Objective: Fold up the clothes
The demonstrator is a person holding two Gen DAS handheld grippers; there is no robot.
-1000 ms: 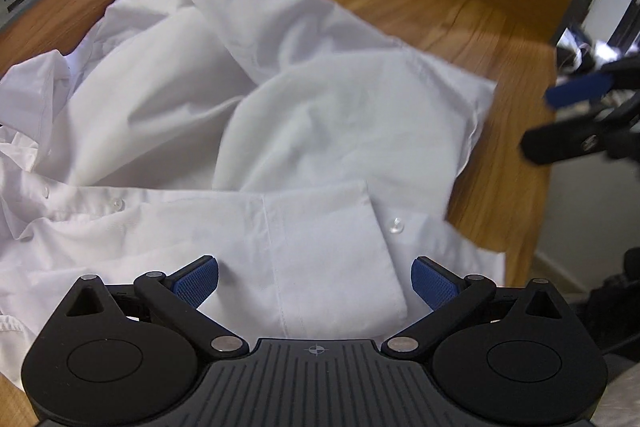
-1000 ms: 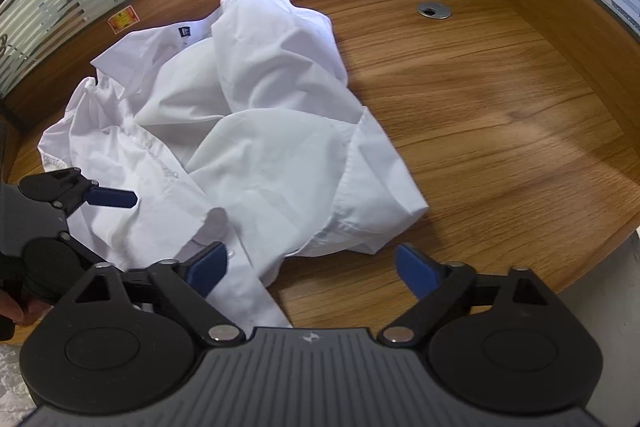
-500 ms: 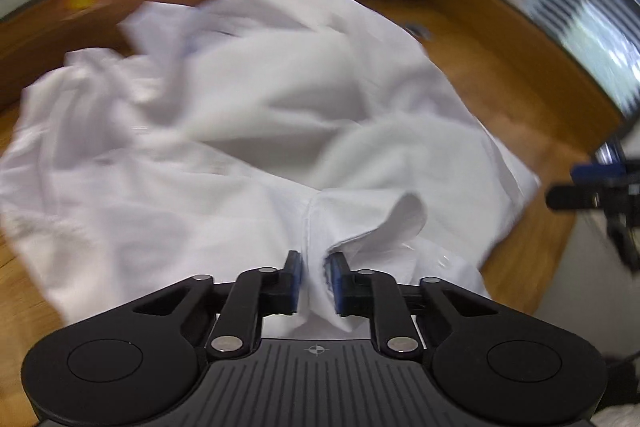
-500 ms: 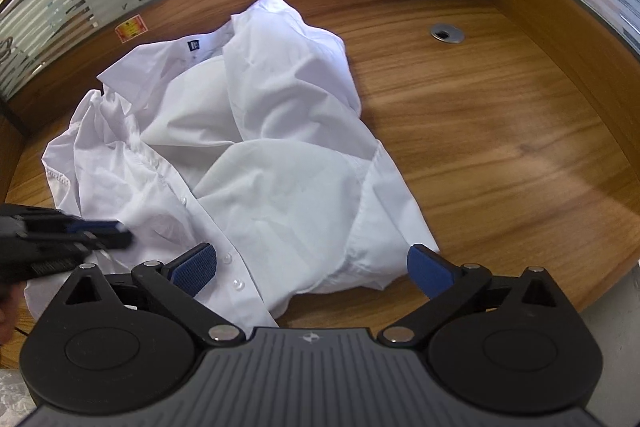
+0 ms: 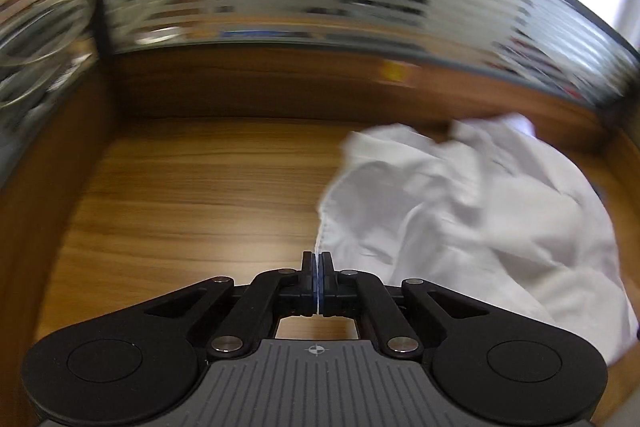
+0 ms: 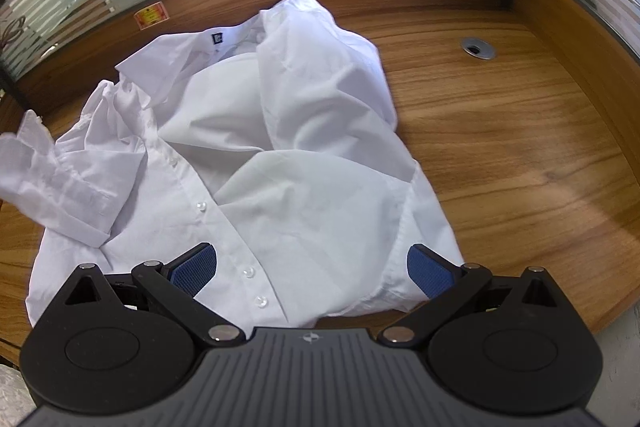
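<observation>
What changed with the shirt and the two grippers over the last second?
The left gripper closed from wide open onto a thin edge of the white shirt and drew it out sideways; a cuffed sleeve now lifts at the shirt's left. The right gripper stayed open over the near hem, and the desk is unchanged.

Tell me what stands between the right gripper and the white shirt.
Nothing visible. The right gripper hangs open directly over the white shirt's near hem, with only air between. The left gripper is already shut on a shirt edge, off to the side.

White shirt (image 6: pixel 280 155) lies crumpled on wooden desk (image 6: pixel 520 155).
</observation>
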